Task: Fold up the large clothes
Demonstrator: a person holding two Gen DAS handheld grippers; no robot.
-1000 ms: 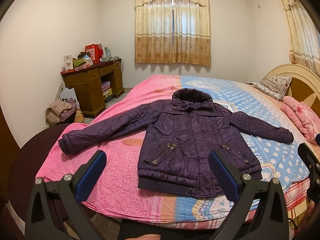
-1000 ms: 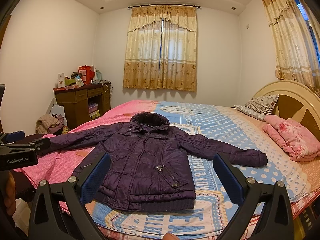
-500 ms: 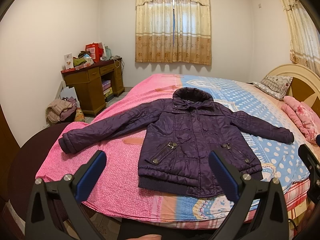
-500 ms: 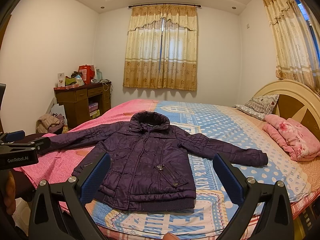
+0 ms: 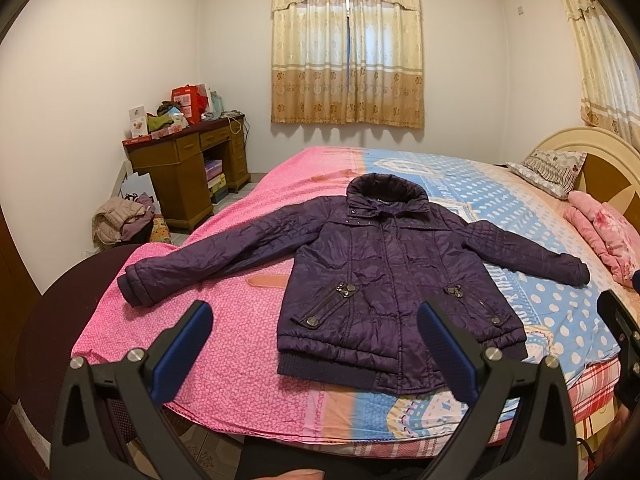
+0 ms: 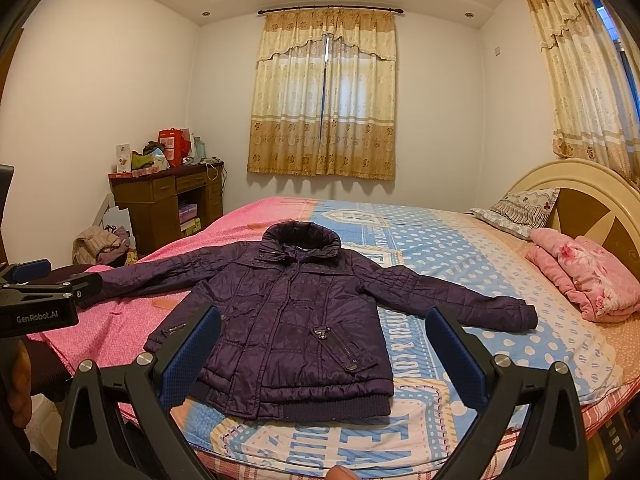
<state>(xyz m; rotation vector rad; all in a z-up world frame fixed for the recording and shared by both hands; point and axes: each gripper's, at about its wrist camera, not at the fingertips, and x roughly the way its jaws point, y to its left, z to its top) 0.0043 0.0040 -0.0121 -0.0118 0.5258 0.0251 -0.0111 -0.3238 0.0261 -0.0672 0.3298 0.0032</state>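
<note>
A dark purple quilted jacket (image 5: 384, 276) (image 6: 292, 320) lies front up and flat on the bed (image 5: 224, 356) (image 6: 472, 288), collar toward the window, both sleeves spread out sideways. My left gripper (image 5: 314, 340) hovers open in front of the bed's near edge, short of the jacket's hem, with nothing between its blue pads. My right gripper (image 6: 324, 344) is open too, held before the hem on the jacket's right half. In the right wrist view the left gripper (image 6: 44, 288) shows at the left edge beside a hand (image 6: 20, 384).
A pink and blue sheet covers the bed. A folded pink blanket (image 6: 584, 276) and a pillow (image 6: 516, 210) lie by the headboard (image 6: 588, 196) at right. A cluttered wooden desk (image 5: 188, 160) and a clothes pile (image 5: 122, 220) stand at left. A dark round chair (image 5: 56, 320) is near the bed corner.
Almost nothing: both views have shifted very slightly, the jacket sitting a touch lower in the right wrist view. Both grippers stay open and the jacket has not moved.
</note>
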